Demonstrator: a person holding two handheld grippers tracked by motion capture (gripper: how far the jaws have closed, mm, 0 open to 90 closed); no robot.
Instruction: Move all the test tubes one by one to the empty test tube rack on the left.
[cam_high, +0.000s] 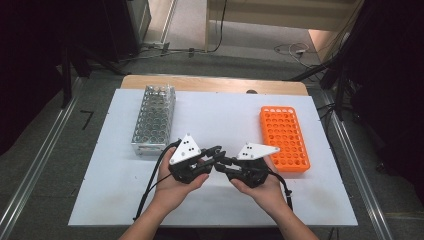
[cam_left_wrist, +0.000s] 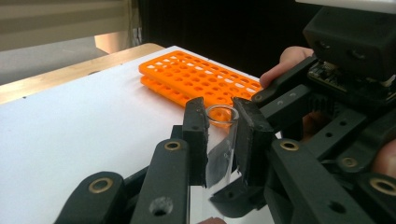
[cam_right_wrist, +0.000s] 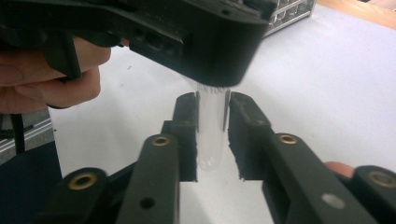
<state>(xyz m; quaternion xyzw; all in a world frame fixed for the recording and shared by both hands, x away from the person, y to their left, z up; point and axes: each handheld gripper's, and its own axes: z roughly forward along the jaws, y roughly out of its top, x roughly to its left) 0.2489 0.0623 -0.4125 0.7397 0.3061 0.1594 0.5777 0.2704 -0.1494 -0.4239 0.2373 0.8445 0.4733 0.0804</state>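
Observation:
A clear glass test tube (cam_left_wrist: 220, 140) stands between the jaws of my left gripper (cam_left_wrist: 221, 133), its open rim at the top. The same test tube (cam_right_wrist: 211, 140) shows its rounded end in the right gripper view, pinched between the pads of my right gripper (cam_right_wrist: 212, 126). Both sets of pads press against the glass. In the high view the left gripper (cam_high: 216, 152) and right gripper (cam_high: 223, 162) meet tip to tip over the front middle of the white board (cam_high: 220, 115). Each is held in one of the person's hands.
An orange tube rack (cam_high: 283, 137) lies on the board's right side with open holes. A metal tube rack (cam_high: 153, 119) stands at the left and holds several tubes at its far end. The wooden table edge (cam_high: 215, 84) runs behind the board.

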